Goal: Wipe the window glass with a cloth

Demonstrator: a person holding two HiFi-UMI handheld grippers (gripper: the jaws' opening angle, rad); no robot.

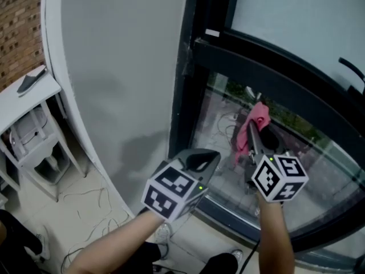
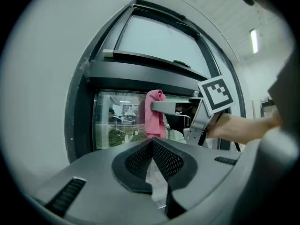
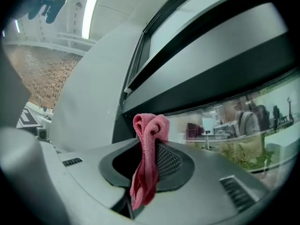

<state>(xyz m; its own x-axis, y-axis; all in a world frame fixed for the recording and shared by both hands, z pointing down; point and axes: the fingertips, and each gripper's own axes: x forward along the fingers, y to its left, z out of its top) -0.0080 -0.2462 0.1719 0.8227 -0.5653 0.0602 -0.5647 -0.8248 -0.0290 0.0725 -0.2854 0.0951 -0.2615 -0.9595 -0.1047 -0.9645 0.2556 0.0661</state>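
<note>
A pink cloth [image 1: 251, 127] hangs bunched from my right gripper [image 1: 255, 125], which is shut on it and held up close to the lower window glass [image 1: 319, 170]. In the right gripper view the cloth [image 3: 147, 163] drapes down between the jaws, with the glass [image 3: 243, 130] just beyond. My left gripper [image 1: 199, 160] is lower and to the left, near the dark window frame [image 1: 185, 79], shut with nothing in it. In the left gripper view its meshed pads [image 2: 161, 158] meet at the tip, and the cloth [image 2: 154, 114] and the right gripper [image 2: 159, 106] show ahead against the glass [image 2: 119, 118].
A grey wall [image 1: 120, 67] runs left of the window. A dark crossbar [image 1: 274, 79] splits the upper pane from the lower one. A white side table [image 1: 28, 124] stands at the far left on a pale tiled floor [image 1: 85, 210].
</note>
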